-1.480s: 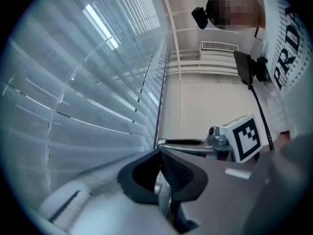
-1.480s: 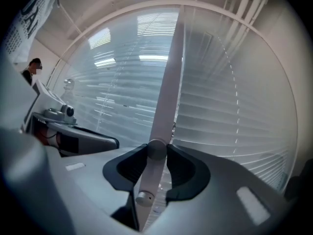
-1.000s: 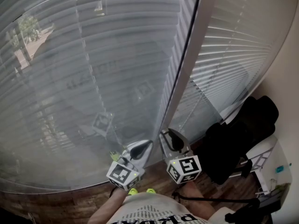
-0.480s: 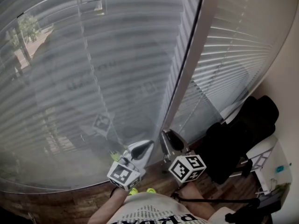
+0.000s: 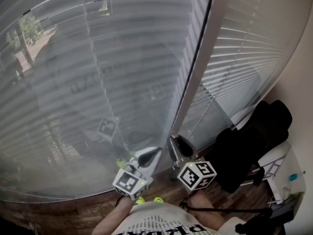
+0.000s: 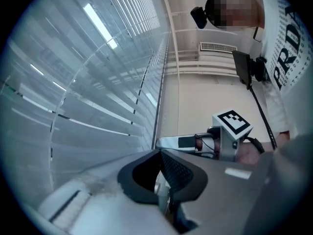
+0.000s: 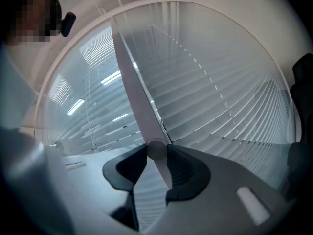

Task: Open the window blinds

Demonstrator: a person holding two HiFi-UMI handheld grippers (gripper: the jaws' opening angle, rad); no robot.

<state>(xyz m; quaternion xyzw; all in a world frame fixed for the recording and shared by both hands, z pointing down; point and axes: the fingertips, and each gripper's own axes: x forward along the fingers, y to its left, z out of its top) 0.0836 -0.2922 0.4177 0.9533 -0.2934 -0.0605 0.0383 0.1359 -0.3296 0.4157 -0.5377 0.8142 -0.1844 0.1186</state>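
Two claws sit at six o'clock before the blinds (image 5: pixel 98 82): we hold the right gripper (image 5: pixel 177 142) clenched on the tilt wand (image 7: pixel 156 150), presumably to twist them open, while the left gripper (image 6: pixel 160 153), at nine o'clock beside it, rests pinched together, apparently empty.

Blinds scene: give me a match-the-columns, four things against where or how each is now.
Things
1. grey round tilt wand of the blinds
2. left gripper
3. black bag-like bundle
4. white horizontal blind slats

States
A. jaws together
B. heaped at the lower right of the head view, by the wall
C. hanging across the window panes
D. clamped in the right gripper

Pairs: 1-D, 2-A, 3-B, 4-C
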